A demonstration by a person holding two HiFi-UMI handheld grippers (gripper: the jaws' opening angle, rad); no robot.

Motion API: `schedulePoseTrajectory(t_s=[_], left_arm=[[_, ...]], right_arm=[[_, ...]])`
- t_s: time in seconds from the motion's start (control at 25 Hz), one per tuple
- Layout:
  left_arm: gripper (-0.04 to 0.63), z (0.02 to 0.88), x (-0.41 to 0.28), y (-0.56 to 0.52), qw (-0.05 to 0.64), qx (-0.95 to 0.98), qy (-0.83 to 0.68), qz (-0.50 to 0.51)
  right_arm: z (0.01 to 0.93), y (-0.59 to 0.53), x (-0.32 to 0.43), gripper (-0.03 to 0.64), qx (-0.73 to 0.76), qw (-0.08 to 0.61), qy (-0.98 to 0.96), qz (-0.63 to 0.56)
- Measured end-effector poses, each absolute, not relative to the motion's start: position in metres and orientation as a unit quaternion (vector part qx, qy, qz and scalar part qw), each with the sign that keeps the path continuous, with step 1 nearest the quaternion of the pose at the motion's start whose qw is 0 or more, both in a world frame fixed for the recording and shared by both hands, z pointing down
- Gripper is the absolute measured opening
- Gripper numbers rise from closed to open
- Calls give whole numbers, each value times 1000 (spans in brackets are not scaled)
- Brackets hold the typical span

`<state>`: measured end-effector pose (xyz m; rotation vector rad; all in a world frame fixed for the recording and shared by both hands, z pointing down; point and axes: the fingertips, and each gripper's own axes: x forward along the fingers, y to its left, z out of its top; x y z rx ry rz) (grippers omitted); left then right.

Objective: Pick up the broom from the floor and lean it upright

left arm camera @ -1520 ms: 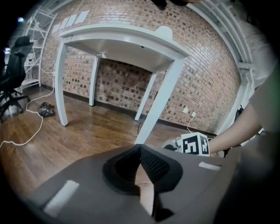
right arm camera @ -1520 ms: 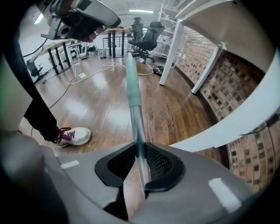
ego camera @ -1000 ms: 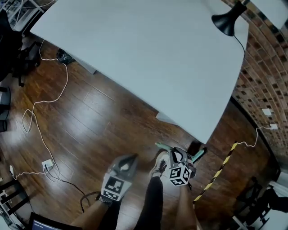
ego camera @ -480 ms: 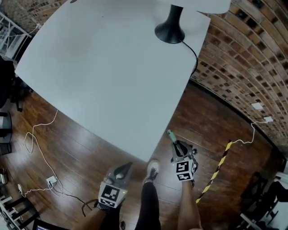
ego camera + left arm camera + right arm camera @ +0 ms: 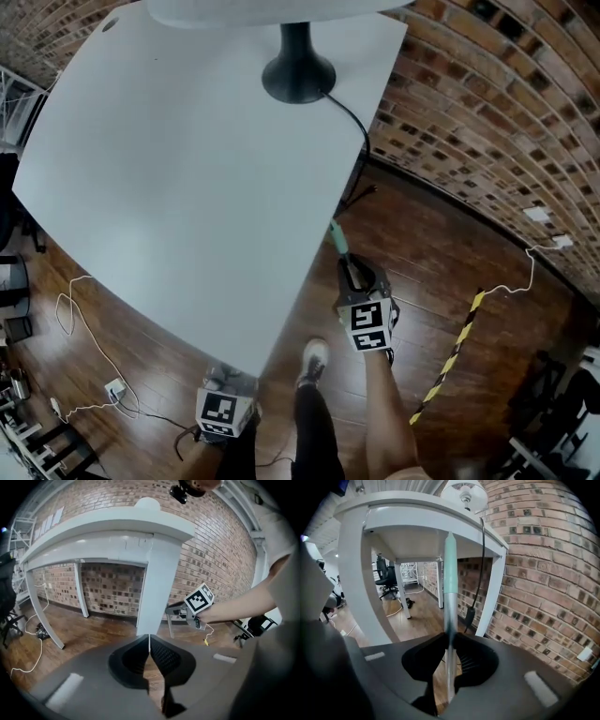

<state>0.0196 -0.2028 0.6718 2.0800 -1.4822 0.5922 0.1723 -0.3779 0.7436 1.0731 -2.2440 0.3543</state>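
Gripping the broom handle (image 5: 450, 573) with the right tongs (image 5: 449, 652), pads squeezed tight on the silver shaft. Holding it close to upright at the right edge of the white tabletop (image 5: 187, 169), with the mint-green tip right by that edge and the brick wall (image 5: 469, 112) off to the right. Nothing in the left tongs (image 5: 149, 648): pressed together, pads touching, down low at the near edge of the tabletop. Over on the far side, a black lamp base (image 5: 298, 75), with its cord (image 5: 352, 122) running off the right edge.
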Motion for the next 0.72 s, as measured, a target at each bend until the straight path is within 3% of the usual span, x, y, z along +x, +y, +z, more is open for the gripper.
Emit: schedulePoseTrajectory(t_s=[0.52, 0.72], left_arm=[[-5, 682, 21, -206, 253, 748, -556, 258], [-5, 687, 23, -203, 260, 748, -554, 257]], right_arm=[[712, -410, 147, 87, 424, 239, -858, 162], [708, -416, 143, 89, 421, 245, -860, 152]])
